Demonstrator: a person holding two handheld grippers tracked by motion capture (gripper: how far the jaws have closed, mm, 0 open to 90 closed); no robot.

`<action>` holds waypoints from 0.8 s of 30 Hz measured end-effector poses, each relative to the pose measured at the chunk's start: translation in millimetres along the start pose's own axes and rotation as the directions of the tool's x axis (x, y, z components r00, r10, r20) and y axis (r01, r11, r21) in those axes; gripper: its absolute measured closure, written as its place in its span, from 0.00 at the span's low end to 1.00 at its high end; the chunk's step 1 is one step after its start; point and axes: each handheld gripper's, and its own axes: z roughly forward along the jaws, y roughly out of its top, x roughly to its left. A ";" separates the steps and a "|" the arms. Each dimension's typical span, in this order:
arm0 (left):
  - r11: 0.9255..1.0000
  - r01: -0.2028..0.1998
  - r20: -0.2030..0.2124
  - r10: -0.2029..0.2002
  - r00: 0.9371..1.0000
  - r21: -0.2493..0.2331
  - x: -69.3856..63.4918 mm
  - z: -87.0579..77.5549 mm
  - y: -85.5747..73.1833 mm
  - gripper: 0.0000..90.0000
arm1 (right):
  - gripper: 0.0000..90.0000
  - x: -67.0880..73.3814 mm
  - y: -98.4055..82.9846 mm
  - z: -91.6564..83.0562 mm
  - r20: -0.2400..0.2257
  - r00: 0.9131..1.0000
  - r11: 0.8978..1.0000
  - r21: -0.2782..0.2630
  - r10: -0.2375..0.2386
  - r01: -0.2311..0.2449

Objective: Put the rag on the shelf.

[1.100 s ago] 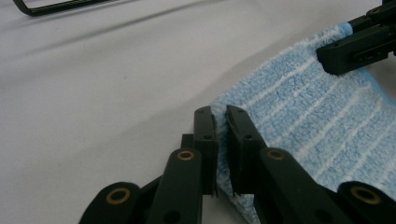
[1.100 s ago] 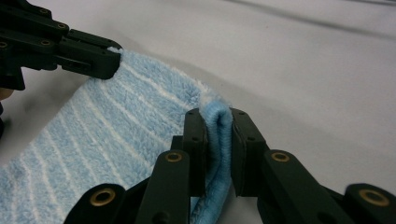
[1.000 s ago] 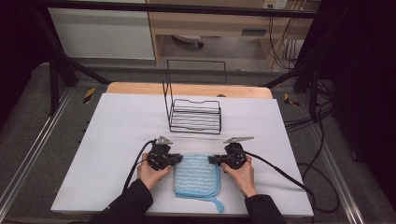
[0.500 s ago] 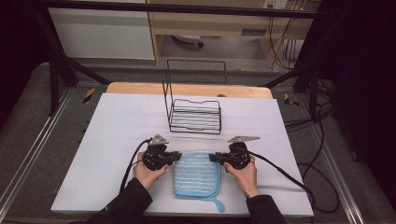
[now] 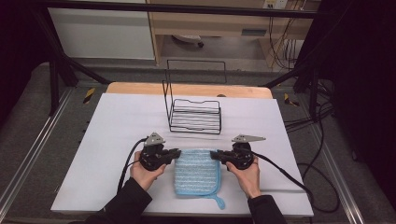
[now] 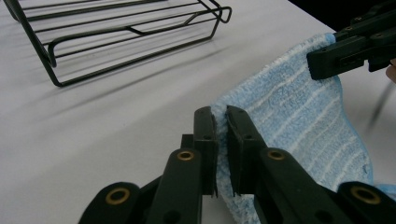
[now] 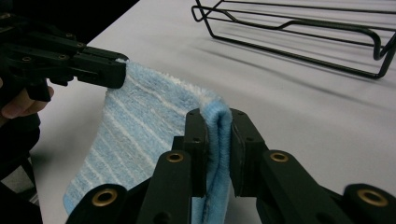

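Observation:
A light blue striped cloth (image 5: 198,171) lies on the white table near its front edge, with a hanging loop at its near right corner. My left gripper (image 5: 177,152) pinches the cloth's far left corner, its jaws shut on the fabric (image 6: 280,112). My right gripper (image 5: 214,154) is shut on the far right corner, where the folded edge (image 7: 218,116) shows between the jaws. In the left gripper view the right gripper (image 6: 327,63) grips the opposite corner. In the right gripper view the left gripper (image 7: 105,70) holds its corner. The far edge is lifted slightly off the table.
A black wire rack (image 5: 195,115) with a tall back frame stands just beyond the cloth at mid-table. Black cables (image 5: 285,173) trail from both grippers toward the table's front. The white table cover (image 5: 116,121) ends on a wooden edge (image 5: 140,88) at the back.
Both grippers stay at the cloth's far corners. The left one has shifted slightly nearer and the far edge of the cloth has lifted a little.

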 end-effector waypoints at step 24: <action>0.995 -0.043 -0.001 0.044 0.999 -0.093 -12.5 -19.1 12.4 0.92 | 0.89 15.7 13.7 -20.8 0.027 0.996 0.992 -0.098 -0.080 0.082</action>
